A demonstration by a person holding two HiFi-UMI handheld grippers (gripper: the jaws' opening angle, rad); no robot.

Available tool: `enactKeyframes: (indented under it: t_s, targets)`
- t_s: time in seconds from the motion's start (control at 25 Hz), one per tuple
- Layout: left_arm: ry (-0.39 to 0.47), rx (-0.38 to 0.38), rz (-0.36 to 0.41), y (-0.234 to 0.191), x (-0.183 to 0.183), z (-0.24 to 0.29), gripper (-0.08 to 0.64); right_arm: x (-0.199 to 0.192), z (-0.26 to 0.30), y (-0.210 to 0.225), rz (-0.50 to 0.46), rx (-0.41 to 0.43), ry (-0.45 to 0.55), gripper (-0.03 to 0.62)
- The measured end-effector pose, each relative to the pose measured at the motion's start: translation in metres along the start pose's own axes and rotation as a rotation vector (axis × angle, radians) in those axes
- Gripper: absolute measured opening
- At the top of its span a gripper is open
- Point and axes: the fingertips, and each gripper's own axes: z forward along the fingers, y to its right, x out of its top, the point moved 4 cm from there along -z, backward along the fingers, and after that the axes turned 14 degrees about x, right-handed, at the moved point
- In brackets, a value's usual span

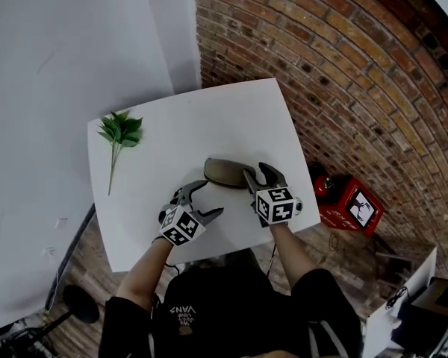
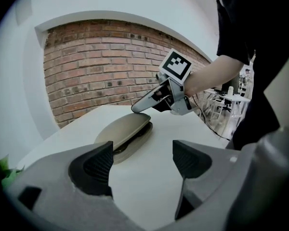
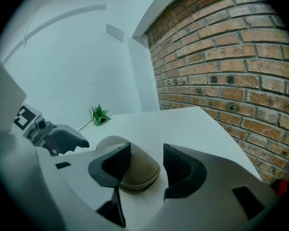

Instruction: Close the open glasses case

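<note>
A tan, oval glasses case (image 1: 225, 171) lies on the white table (image 1: 179, 125). Its lid is down over the base, with a thin dark gap along the side (image 2: 123, 134). My right gripper (image 1: 260, 174) is open at the case's right end, which shows low between its pads (image 3: 137, 171). In the left gripper view one right fingertip (image 2: 136, 108) sits at the lid's far edge. My left gripper (image 1: 209, 198) is open and holds nothing, a short way in front of the case (image 2: 143, 160).
A green leafy sprig (image 1: 119, 131) lies at the table's far left corner (image 3: 99, 115). A brick wall (image 1: 343, 58) runs along the right side. A red box (image 1: 352, 203) stands on the floor past the table's right edge.
</note>
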Motion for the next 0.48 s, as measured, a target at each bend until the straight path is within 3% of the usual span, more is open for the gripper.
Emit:
enactKeyframes:
  t_s: [0.24, 0.48]
  targets:
    - [0.004, -0.016, 0.034, -0.005, 0.006, 0.007, 0.387, -0.008, -0.002, -0.006, 0.008, -0.017, 0.002, 0.198]
    - [-0.051, -0.064, 0.065, 0.003, -0.003, 0.021, 0.388, -0.014, -0.002, -0.007, -0.002, -0.025, -0.01, 0.199]
